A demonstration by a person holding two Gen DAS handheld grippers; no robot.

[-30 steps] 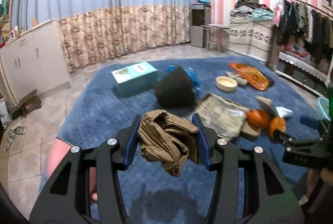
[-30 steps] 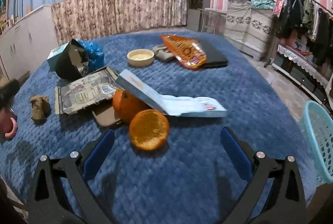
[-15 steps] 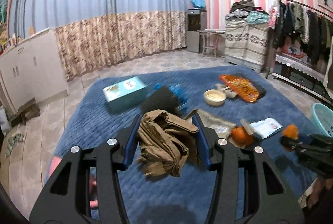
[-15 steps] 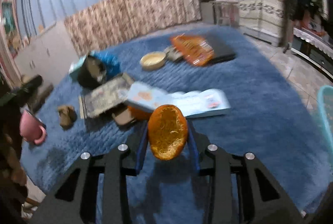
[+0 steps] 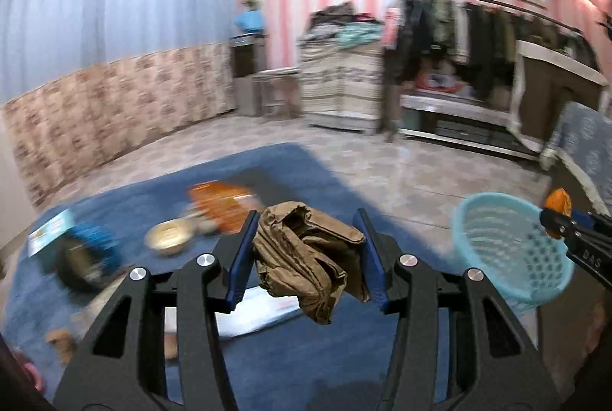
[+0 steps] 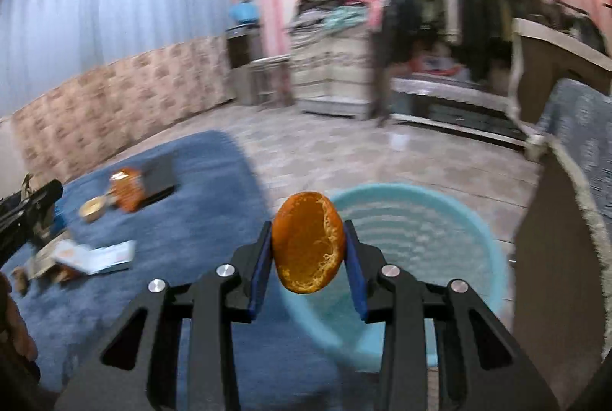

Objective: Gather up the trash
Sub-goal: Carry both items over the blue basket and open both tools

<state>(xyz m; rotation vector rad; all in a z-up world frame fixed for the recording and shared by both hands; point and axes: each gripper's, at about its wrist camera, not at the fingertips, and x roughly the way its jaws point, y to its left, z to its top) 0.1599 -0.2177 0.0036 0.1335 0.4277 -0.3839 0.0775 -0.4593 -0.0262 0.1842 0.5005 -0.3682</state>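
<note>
trash is riding in both claws, the right claw [image 6: 308,260] gripping an orange peel [image 6: 308,242] over the near rim of the blue basket [image 6: 440,216], the left claw [image 5: 306,258] gripping crumpled brown paper [image 5: 306,254] left of it, so releasing over the basket is looking next.

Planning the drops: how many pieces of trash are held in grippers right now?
2. A crumpled brown paper bag is clamped in the left gripper over the blue blanket; an orange peel half is in the right gripper, in front of the light-blue basket.
</note>
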